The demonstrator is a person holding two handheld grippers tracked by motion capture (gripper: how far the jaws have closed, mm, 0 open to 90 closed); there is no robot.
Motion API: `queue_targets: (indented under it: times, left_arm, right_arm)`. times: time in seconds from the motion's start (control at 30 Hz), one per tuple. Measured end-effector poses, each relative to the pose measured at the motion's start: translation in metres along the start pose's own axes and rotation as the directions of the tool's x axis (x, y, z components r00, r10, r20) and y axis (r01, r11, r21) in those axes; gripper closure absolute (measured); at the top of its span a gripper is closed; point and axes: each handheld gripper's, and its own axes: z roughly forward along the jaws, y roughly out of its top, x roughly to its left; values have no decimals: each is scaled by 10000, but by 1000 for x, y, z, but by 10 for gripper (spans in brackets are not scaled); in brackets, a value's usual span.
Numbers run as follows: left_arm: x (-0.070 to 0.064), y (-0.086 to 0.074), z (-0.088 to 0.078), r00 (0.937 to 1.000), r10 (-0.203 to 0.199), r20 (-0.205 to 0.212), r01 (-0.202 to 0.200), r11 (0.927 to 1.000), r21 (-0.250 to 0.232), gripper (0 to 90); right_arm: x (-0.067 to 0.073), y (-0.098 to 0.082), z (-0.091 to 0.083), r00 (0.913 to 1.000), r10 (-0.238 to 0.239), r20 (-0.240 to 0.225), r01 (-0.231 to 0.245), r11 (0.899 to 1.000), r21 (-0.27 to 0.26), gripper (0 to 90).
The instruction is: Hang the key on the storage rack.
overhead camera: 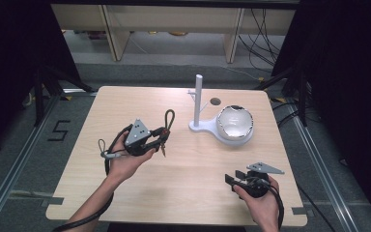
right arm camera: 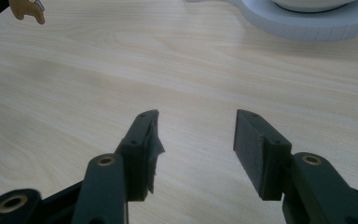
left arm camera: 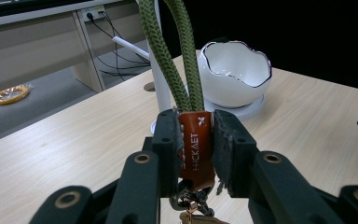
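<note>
While my left gripper (left arm camera: pixel 195 140) has its fingers clamped on the keychain's orange tab (left arm camera: pixel 196 147), held above the desk (overhead camera: pixel 183 169) near the hook stand (overhead camera: pixel 198 104), the green loop (left arm camera: pixel 175 56) may slip or miss the hook; right gripper (right arm camera: pixel 196 135) fingers apart, idle.

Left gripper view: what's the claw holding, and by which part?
The left claw is shut on a keychain, clamped on its orange leather tab just below the green rope loop. The right claw is open and holds nothing.
</note>
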Motion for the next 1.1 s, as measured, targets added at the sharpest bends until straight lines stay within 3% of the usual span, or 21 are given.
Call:
queue_targets:
  times: [0.03,0.13,0.17,0.27,0.3,0.33,0.9,1.0,1.03,1.07,1.1]
  left_arm:
    - [0,1,0,10000,-12,-5,12,10000,-13,708]
    - [1,2,1,10000,-31,-37,31,10000,-76,708]
    - [2,3,2,10000,-43,-52,42,9999,-115,708]
    - [2,4,3,10000,-30,-66,29,9999,-134,708]
    - [2,5,4,10000,13,-54,-14,9999,-165,708]
    - [2,5,4,10000,13,-54,-14,9999,-165,708]
    - [1,9,11,9999,-10,-111,8,9998,-217,708]
    - [2,11,12,9999,-1,-119,-2,9998,-221,708]
    - [2,11,13,9999,-29,-119,27,9997,-228,708]
    - [2,11,13,9999,-29,-119,27,9997,-228,708]
    - [2,11,14,9998,-86,-152,83,9997,-228,708]
  right_arm:
    - [0,0,0,9998,-84,160,85,10000,-16,508]
    - [-1,0,0,10000,17,-14,-17,9999,-126,508]
    - [-2,1,-3,9993,-226,293,231,9996,-174,509]
    - [-2,1,-3,9991,-239,348,243,9996,-127,508]
    - [1,1,-3,9996,214,171,-213,9997,-73,509]
    - [2,1,-3,9995,248,178,-247,9997,-26,508]
    - [2,2,-3,9997,225,42,-224,9997,-138,508]
    - [2,2,-3,9999,139,69,-138,9997,-193,508]
    - [0,3,-4,9997,-183,189,187,9996,-214,508]
    - [3,2,-4,9998,189,119,-187,9997,-132,508]
    - [0,2,-3,9999,-110,96,113,9995,-282,507]
